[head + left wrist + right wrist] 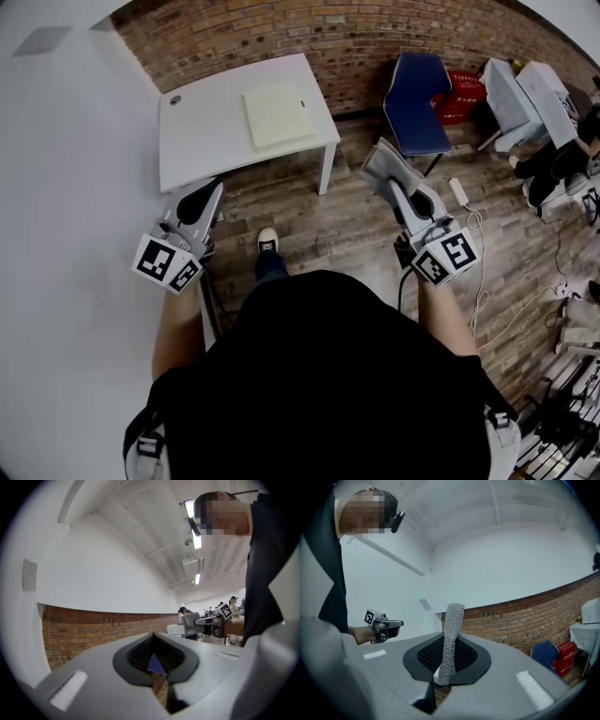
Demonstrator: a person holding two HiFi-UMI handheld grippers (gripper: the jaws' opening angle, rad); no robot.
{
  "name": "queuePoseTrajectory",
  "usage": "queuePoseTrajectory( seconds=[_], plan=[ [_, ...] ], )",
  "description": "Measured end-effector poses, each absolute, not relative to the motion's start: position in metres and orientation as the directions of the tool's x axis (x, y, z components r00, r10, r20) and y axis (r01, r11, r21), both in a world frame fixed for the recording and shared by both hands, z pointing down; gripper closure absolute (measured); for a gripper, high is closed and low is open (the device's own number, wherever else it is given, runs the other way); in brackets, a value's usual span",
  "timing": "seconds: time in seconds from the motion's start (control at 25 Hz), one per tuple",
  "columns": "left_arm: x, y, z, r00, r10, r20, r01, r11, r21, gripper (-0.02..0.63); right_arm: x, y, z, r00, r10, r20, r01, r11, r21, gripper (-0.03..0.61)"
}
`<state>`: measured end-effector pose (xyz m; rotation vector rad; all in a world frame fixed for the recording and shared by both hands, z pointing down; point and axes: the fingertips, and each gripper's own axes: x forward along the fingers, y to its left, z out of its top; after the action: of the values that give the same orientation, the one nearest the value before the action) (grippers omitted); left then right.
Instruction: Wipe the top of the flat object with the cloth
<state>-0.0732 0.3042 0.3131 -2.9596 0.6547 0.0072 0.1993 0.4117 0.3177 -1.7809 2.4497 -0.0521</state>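
Wood-plank floor is bounded by a brick wall at the far side. White table is set against that wall, well ahead of the person. Blue chair is noted right of the table, apart from it. Cream flat object is laid on the table's right half. Left gripper is held low, jaws pressed together on nothing. Right gripper is clamped on a grey cloth, which stands up from the jaws, well apart from the flat object.
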Motion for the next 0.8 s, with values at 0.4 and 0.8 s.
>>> queuePoseTrajectory(
  seconds=[0.4, 0.8],
  plan=[
    [-0.066, 0.274, 0.325, 0.903, -0.430, -0.024, -0.429, -0.896, -0.115, 0.612, 0.210, 0.381, 0.322, -0.281, -0.958, -0.048, -0.955, 0.285, -0.087, 0.568],
    [-0.075, 0.199, 0.334, 0.880, -0.474, -0.021, -0.474, -0.878, -0.061, 0.612, 0.212, 0.318, 0.323, -0.268, -0.963, -0.032, -0.960, 0.270, -0.076, 0.568]
  ],
)
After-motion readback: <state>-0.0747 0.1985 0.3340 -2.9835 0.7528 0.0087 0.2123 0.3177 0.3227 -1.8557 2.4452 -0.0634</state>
